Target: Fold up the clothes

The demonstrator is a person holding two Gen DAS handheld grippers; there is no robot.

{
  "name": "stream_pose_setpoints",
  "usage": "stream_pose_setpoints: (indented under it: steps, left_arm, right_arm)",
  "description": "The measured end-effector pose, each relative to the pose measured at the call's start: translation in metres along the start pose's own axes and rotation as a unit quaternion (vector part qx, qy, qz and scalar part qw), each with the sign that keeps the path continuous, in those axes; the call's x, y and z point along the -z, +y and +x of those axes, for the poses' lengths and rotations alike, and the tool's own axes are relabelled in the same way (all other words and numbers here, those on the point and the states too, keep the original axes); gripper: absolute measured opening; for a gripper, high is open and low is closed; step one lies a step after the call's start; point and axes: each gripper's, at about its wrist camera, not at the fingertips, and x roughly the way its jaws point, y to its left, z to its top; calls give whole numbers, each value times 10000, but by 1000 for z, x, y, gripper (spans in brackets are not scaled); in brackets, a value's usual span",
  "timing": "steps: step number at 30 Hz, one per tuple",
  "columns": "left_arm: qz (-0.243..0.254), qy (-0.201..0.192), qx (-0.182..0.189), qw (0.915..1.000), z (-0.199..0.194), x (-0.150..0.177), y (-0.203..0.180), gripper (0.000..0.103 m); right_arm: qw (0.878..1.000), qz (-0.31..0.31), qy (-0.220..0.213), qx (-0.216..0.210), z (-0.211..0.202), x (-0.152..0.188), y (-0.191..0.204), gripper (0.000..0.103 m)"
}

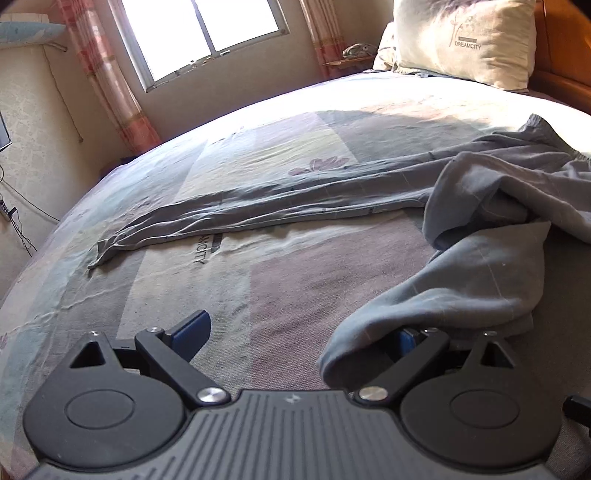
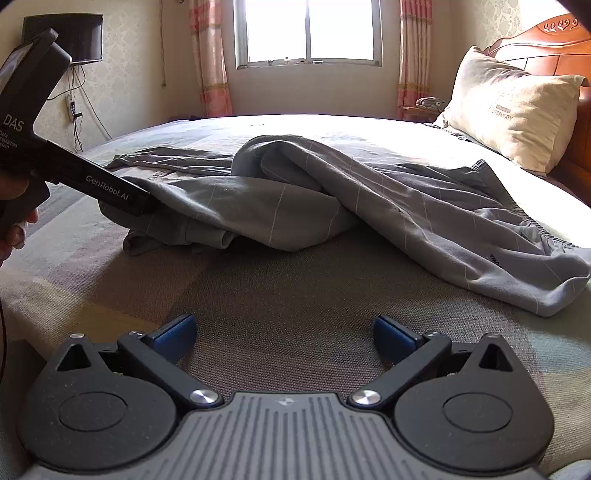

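Grey trousers with thin pale lines lie crumpled on the bed. One leg stretches flat to the left; the other bunches toward my left gripper. That gripper is open, and the leg's end drapes over its right finger, leaving only a bit of blue pad visible. In the right wrist view the trousers form a heap with the elastic waistband at the right. My right gripper is open over bare bedsheet, short of the heap. The left gripper's body reaches in from the left, touching the cloth.
The bed has a patchwork sheet in muted colours. A cream pillow leans on the wooden headboard at the right. Beyond the bed are a window and curtains. A person's hand holds the left gripper.
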Motion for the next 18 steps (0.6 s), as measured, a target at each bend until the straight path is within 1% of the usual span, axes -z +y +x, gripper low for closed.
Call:
stream_pose_setpoints:
  steps: [2,5,7,9,12,16,18]
  left_arm:
    - [-498,-133,-104,9986,-2,-3,16,95]
    - [-735,114,86,9972,8,-8,28,96]
    - [-509,281,101,9983,16,-6,24,96]
    - [-452,358,109,9983,22,-1,22,96]
    - [-577,229,-166,9979,24,2,22,96]
    - [-309,-73,-834,9960,15,-1,31,97]
    - [-261,-191,-1051,9939,7,-2,44,97]
  right_arm:
    - [10000,13,-6,-2,0,0,0,103]
    - [10000,34,-14,-4,0,0,-1,103]
    - [10000,21,-13,13,0,0,0,103]
    - [10000,-17,-2,44,1,0,1,103]
    - [10000,-54,9,66,1,0,1,103]
    - [10000,-50,16,64,1,-1,-1,103]
    - [10000,-55,23,76,1,-1,0,103]
